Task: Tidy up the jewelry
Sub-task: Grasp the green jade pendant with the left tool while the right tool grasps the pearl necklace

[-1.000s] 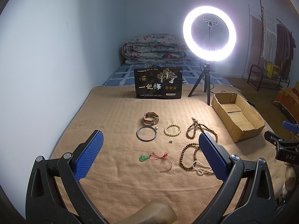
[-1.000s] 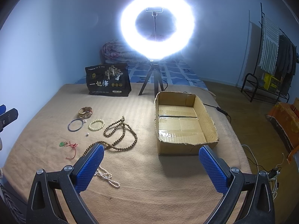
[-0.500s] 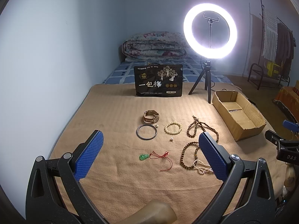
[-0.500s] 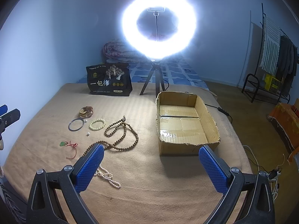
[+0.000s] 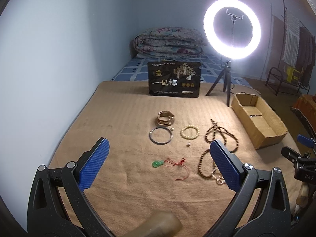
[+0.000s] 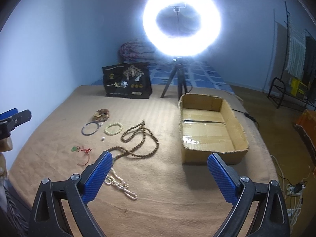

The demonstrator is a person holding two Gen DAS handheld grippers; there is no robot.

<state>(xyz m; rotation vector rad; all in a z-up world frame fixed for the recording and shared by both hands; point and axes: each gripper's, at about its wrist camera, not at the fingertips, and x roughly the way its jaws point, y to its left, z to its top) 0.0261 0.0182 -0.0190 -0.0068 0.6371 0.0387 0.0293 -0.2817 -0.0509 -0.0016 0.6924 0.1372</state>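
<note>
Jewelry lies on a tan blanket [image 5: 122, 122]: a gold watch [image 5: 165, 117], a dark bangle [image 5: 160, 135], a cream bead bracelet [image 5: 190, 132], a green pendant on red cord [image 5: 158, 164], a long brown bead necklace [image 6: 138, 138] and a white pearl strand [image 6: 120, 185]. An empty cardboard box [image 6: 209, 128] sits to the right. My left gripper [image 5: 158, 164] is open and empty, above the pendant. My right gripper [image 6: 160, 173] is open and empty, between the pearl strand and the box.
A black snack bag [image 5: 174, 81] stands at the back. A lit ring light on a tripod [image 5: 232, 27] stands behind the box. A folded quilt [image 5: 167, 41] lies at the far end. A wall runs along the left; floor and a clothes rack [image 6: 292, 59] are right.
Both grippers have shifted slightly forward and lower toward the blanket. The jewelry and box have not moved. Both grippers stay open.
</note>
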